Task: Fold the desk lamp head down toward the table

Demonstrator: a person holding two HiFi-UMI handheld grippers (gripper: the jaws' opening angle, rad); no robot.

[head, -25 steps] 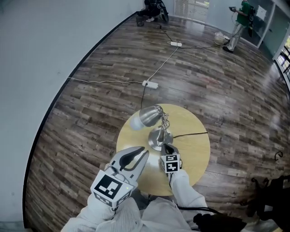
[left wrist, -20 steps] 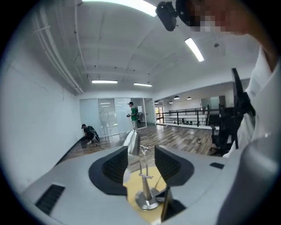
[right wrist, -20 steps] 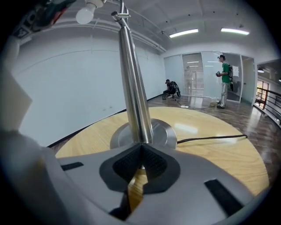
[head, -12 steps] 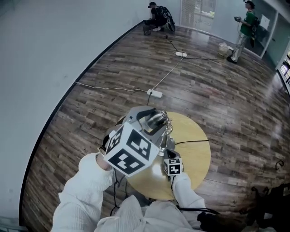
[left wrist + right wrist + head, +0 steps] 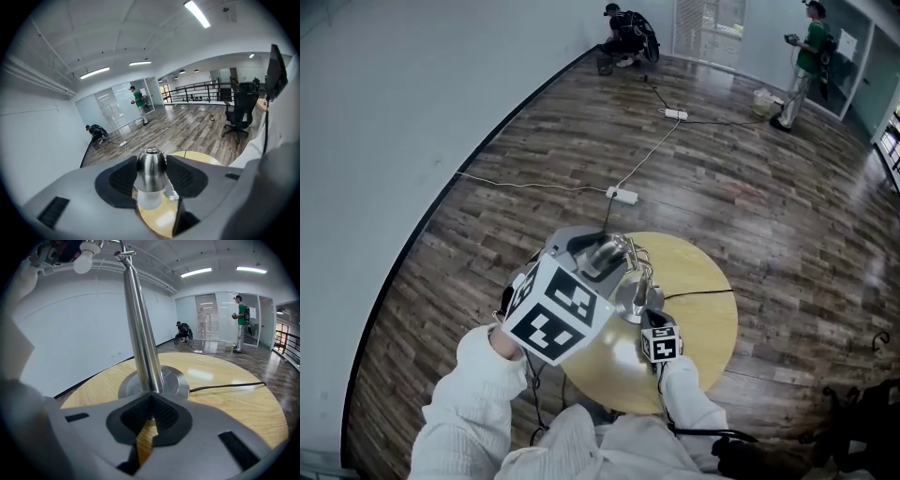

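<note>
Left claw [image 5: 151, 180] just opened, lampshade [image 5: 151, 165] between — (right claw [image 5: 151, 398] grips stem [image 5: 140, 333])

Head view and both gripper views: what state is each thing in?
Lamp head: raised, not folded down.
Bulb: unlit.
Pole: upright.
Cord: lying loose on table.
Left gripper: open, jaws just been opening, head between them.
Right gripper: shut, tips at pole's foot.

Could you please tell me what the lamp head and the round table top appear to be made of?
Lamp head: likely brushed metal, silvery with soft reflections. Table top: looks like light wood or wood-look laminate, fairly glossy; grain lines and bright reflections show.
</note>
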